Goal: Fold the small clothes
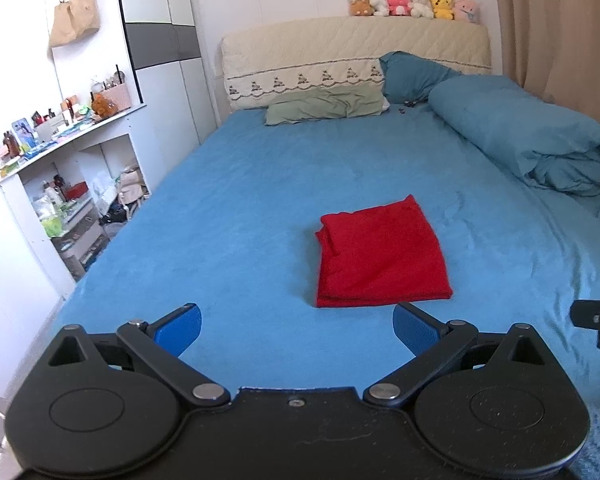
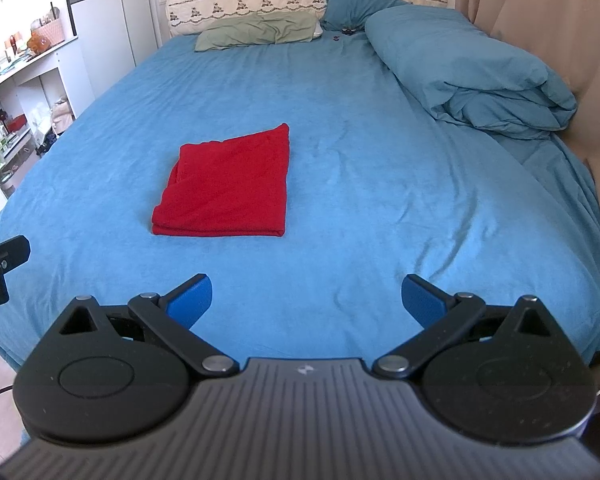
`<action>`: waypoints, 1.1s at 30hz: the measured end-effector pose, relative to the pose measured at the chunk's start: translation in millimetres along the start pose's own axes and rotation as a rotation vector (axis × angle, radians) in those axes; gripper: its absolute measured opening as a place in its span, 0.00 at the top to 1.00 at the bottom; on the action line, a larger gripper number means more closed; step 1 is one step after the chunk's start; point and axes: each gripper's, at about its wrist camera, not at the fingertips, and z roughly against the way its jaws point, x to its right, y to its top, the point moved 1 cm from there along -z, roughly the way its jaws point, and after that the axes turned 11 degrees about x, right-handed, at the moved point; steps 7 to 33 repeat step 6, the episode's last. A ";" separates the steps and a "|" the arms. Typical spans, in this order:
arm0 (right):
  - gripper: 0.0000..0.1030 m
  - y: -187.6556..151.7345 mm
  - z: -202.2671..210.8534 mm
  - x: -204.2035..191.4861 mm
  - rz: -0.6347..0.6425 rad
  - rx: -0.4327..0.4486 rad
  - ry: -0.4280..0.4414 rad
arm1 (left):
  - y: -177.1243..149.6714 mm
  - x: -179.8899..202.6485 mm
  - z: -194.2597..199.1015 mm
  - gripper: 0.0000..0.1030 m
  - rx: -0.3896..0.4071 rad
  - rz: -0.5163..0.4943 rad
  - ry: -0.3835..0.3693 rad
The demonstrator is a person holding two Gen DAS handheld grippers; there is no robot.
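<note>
The left gripper (image 1: 297, 326) is held low over the near end of the bed (image 1: 228, 200), and its two blue pads (image 1: 180, 326) are spread wide apart with nothing between them. The right gripper (image 2: 307, 300) is held the same way, its blue pads (image 2: 192, 300) spread wide and nothing gripped. A small black piece of each gripper can be seen at the edge of the other one's view, so the two are held side by side.

The red cloth (image 1: 382, 254) is laid flat on the bed, ahead of both grippers and not touched by either. From the left gripper it is found ahead and a little to the right, with its near edge just past the right pad. From the right gripper the red cloth (image 2: 228, 188) is found ahead and to the left, and more bed is seen in between. The left gripper is judged to be the nearer one.

The cloth is already folded into a neat block with several layers seen along its near edge and its left side. Its long side is pointed away from the grippers, toward the green pillow (image 1: 326, 106). Its far right corner is stuck out a little. The folding is judged to be almost done or done.
</note>
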 end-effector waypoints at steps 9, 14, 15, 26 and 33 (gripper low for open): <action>0.00 0.1 -0.1 -0.8 -0.002 -0.001 -0.001 | -0.1 -3.2 -3.7 0.00 0.000 0.005 -0.005; 0.00 0.1 -0.1 -0.8 -0.002 -0.001 -0.001 | -0.1 -3.2 -3.7 0.00 0.000 0.005 -0.005; 0.00 0.1 -0.1 -0.8 -0.002 -0.001 -0.001 | -0.1 -3.2 -3.7 0.00 0.000 0.005 -0.005; 0.00 0.1 -0.1 -0.8 -0.002 -0.001 -0.001 | -0.1 -3.2 -3.7 0.00 0.000 0.005 -0.005; 0.00 0.1 -0.1 -0.8 -0.002 -0.001 -0.001 | -0.1 -3.2 -3.7 0.00 0.000 0.005 -0.005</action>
